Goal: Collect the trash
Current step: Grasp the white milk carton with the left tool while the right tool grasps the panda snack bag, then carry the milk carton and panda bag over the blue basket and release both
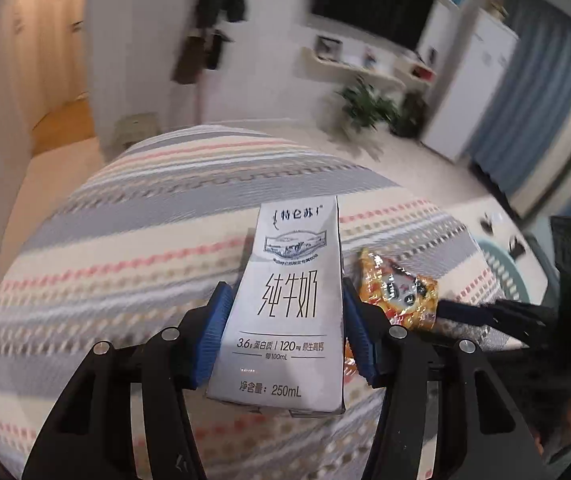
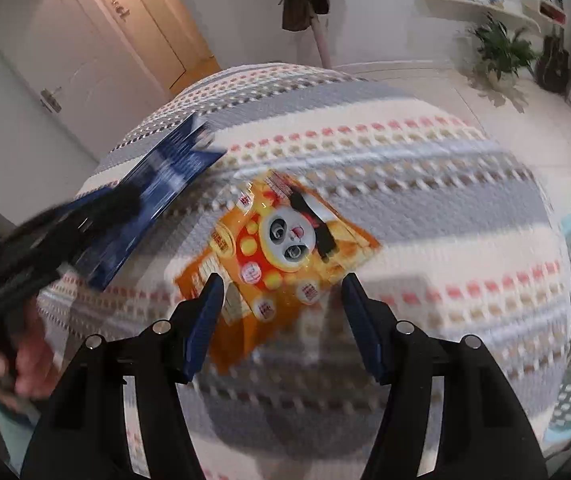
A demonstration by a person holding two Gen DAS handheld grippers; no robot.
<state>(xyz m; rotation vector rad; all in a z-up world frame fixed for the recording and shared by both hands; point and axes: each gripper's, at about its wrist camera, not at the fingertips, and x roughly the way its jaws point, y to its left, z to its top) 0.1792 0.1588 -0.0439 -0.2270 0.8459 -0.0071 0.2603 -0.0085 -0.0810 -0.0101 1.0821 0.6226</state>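
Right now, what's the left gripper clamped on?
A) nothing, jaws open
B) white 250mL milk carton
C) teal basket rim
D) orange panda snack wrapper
B: in the left wrist view the left gripper has both blue pads pressed against the sides of the white milk carton, while the orange snack wrapper lies on the striped blanket between the open right gripper fingers.

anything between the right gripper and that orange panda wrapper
Nothing visible. The right gripper is open, with the orange wrapper lying flat on the striped cover just ahead, its near edge already between the fingers. The milk carton sits off left.
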